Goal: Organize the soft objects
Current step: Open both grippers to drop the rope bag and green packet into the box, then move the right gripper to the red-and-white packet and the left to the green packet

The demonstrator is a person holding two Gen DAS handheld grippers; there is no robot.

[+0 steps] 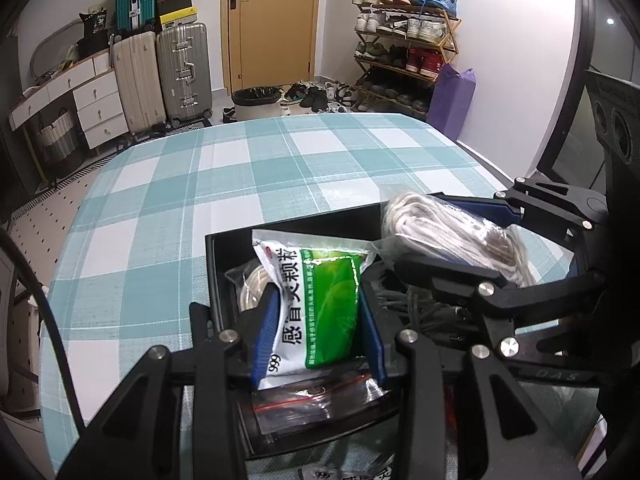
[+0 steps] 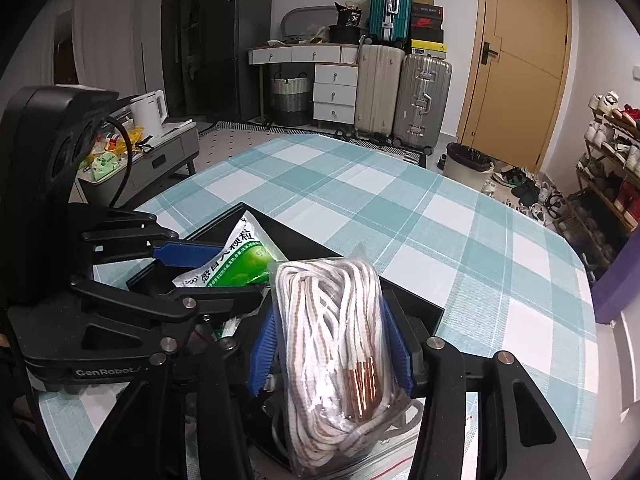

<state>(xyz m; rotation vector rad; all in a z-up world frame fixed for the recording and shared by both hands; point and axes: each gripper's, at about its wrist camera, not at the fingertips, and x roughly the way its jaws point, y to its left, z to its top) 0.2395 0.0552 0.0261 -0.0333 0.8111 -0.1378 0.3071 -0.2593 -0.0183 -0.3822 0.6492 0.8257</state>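
My left gripper (image 1: 320, 312) is shut on a green and white medicine sachet (image 1: 320, 304) and holds it over a black box (image 1: 224, 240) on the checked table. My right gripper (image 2: 332, 340) is shut on a clear bag of white and brown laces (image 2: 332, 332), also over the box (image 2: 416, 300). In the left wrist view the lace bag (image 1: 448, 232) and right gripper (image 1: 460, 236) sit at the right. In the right wrist view the sachet (image 2: 236, 264) and left gripper (image 2: 208, 264) sit at the left. The box holds other clear bags and dark cords.
The teal and white checked tablecloth (image 1: 240, 168) stretches away beyond the box. Another sachet (image 1: 340, 472) lies on the table near the front edge. Suitcases (image 1: 160, 76), a bin (image 1: 256, 104), a shoe rack (image 1: 404, 44) and a low cabinet (image 2: 160, 152) stand around the table.
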